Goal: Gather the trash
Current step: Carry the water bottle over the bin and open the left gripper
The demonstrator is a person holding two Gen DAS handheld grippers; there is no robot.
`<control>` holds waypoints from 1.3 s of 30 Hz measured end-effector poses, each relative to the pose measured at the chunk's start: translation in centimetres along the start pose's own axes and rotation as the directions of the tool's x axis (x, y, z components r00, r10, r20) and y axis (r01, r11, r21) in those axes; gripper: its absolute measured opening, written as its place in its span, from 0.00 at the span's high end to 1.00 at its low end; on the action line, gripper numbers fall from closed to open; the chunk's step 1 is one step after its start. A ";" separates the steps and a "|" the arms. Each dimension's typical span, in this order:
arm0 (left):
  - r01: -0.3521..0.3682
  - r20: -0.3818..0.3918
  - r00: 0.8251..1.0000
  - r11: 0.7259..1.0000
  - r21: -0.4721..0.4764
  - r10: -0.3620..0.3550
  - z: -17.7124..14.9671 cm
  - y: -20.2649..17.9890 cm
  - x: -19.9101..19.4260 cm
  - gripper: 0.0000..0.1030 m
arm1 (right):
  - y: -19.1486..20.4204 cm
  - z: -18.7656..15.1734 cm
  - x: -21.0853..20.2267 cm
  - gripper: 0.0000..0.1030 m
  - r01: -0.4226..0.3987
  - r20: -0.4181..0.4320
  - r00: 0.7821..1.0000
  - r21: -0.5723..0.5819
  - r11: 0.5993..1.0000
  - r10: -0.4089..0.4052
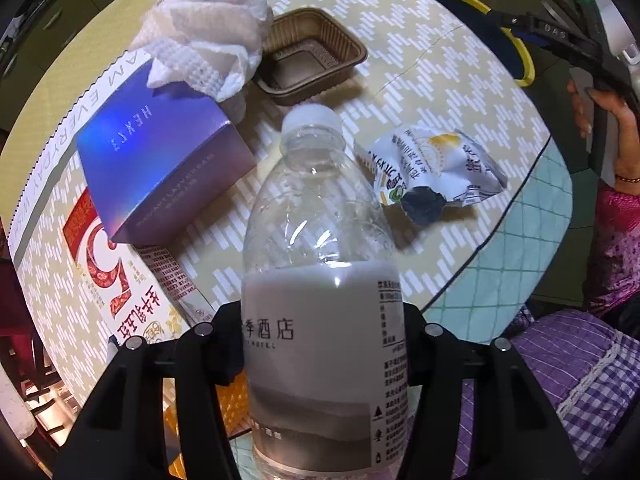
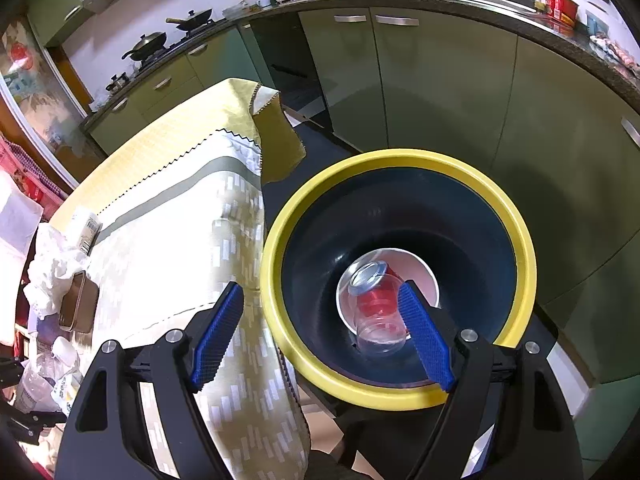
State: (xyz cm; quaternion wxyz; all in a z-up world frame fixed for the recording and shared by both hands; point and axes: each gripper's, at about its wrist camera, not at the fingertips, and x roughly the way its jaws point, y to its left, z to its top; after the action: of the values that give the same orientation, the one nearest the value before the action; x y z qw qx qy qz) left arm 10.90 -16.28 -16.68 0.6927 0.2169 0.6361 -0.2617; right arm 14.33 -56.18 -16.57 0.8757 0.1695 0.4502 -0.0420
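Observation:
A clear plastic bottle (image 1: 316, 208) with a white cap and grey label lies lengthwise between the fingers of my left gripper (image 1: 322, 320), which is shut on its labelled body above the table. On the cloth beyond it lie a crumpled tissue (image 1: 200, 28), a brown plastic tray (image 1: 312, 56), a purple box (image 1: 160, 168) and a torn snack wrapper (image 1: 432, 168). My right gripper (image 2: 320, 292) hangs open and empty over the yellow-rimmed dark bin (image 2: 400, 156). The bin holds a red can (image 2: 372, 292), a clear cup (image 2: 380, 332) and a white paper bowl (image 2: 420, 268).
A red-and-white carton (image 1: 120, 292) lies under the purple box. The bin stands on the floor against the table's corner, with green cabinets (image 2: 440, 92) behind it. A person's hand (image 1: 616, 120) and purple checked clothing (image 1: 580, 352) are at the right.

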 end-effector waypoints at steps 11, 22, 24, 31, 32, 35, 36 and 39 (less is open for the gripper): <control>-0.024 0.104 0.994 1.000 -0.003 0.024 -1.0 1.9 -5.4 0.48 | 0.7 -0.2 -0.3 0.24 -0.013 0.002 1.000 -0.015 1.000 0.013; 0.049 0.229 0.969 0.982 0.183 -0.091 5.1 -4.5 -10.6 0.48 | -3.0 -0.5 -4.9 0.24 0.059 0.088 0.994 0.042 0.997 -0.063; 0.065 0.217 0.969 0.971 0.228 -0.116 7.0 -6.4 -10.4 0.48 | -4.3 -0.9 -5.7 0.24 0.072 0.096 0.992 0.064 0.995 -0.078; 0.131 0.130 0.973 0.917 0.377 -0.193 15.5 -14.9 -6.5 0.48 | -9.9 -2.7 -7.7 0.24 0.101 0.107 0.987 0.159 0.982 -0.119; 0.144 0.117 0.972 0.913 0.383 -0.202 16.7 -16.0 -5.7 0.48 | -10.4 -3.0 -7.9 0.24 0.104 0.106 0.987 0.169 0.980 -0.123; 0.173 0.082 0.972 0.905 0.389 -0.221 20.6 -18.3 -3.0 0.47 | -12.7 -4.0 -8.1 0.24 0.116 0.099 0.985 0.207 0.971 -0.138; 0.180 0.074 0.972 0.905 0.386 -0.225 21.5 -18.8 -2.4 0.47 | -13.3 -4.2 -8.1 0.24 0.119 0.096 0.985 0.217 0.969 -0.143; 0.191 0.062 0.972 0.911 0.366 -0.229 24.5 -19.9 -0.4 0.47 | -15.0 -5.0 -8.2 0.24 0.131 0.087 0.984 0.249 0.960 -0.156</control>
State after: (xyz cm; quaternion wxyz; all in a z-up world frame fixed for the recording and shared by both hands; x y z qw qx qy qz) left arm 16.93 -47.08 -13.23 0.6416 0.2557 0.5607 -0.4567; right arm 2.22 -69.31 -16.51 0.8658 0.2394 0.4056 -0.1690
